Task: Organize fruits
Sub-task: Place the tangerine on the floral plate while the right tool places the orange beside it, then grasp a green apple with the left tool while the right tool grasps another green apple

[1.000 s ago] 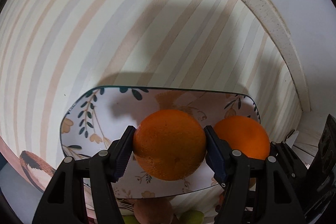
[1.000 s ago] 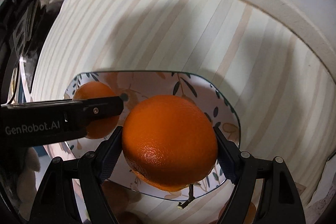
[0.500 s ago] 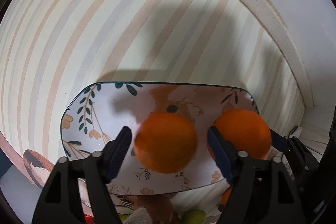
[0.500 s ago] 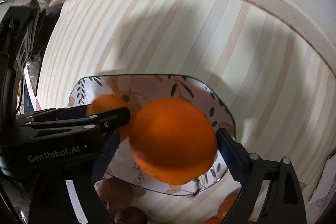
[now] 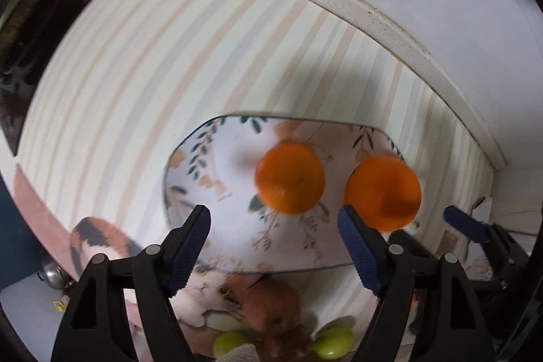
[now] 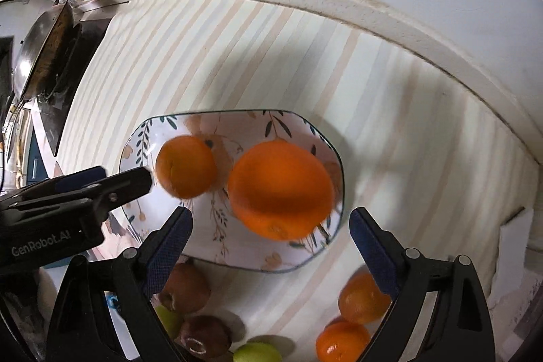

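Left gripper [image 5: 273,246]: my jaws stand apart, gripping nothing.
Right gripper [image 6: 269,238]: my jaws stand apart too, nothing between them.
Small orange [image 5: 289,177]: lies on the floral plate [image 5: 217,192].
Large orange [image 6: 280,189]: lies on the same plate, just beside the small one.
Loose fruit: more oranges [image 6: 363,297], brownish fruits [image 6: 185,290] and green fruits [image 5: 331,341] on the striped cloth [image 6: 203,56] near the plate.

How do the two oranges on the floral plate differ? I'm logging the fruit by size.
In the right wrist view, the left orange looks smaller than the right orange. The left orange sits near the plate's leafy end, the right orange towards the opposite end. Both are round, orange, lying loose on the plate, a gap between them.
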### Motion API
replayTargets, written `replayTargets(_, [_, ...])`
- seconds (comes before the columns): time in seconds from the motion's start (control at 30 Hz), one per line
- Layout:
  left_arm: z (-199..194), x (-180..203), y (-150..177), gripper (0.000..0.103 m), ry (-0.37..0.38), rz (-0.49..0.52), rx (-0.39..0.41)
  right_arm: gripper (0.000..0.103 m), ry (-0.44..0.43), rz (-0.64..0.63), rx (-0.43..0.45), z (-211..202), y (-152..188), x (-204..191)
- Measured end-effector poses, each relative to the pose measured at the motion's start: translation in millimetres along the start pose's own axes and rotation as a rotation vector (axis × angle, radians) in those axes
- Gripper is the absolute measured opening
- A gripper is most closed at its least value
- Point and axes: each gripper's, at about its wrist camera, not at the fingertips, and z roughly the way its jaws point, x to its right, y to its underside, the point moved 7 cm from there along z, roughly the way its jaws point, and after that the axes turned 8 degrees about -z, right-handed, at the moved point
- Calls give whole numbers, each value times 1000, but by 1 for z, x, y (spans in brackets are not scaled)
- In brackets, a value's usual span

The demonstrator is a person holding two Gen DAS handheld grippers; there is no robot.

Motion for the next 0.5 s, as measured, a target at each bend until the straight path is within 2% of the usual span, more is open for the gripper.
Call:
replayTargets(0.1, [-9, -6, 15, 76, -26, 10, 43, 96, 35, -7, 23, -9, 16, -4])
replayTargets(0.2, [-20, -17, 31, 76, -51, 10, 86, 96, 35, 3, 35, -15, 30, -9])
replayTargets(0.5, [-54, -34, 68, 76, -57, 13, 169, 96, 59, -4, 111, -50, 62, -23])
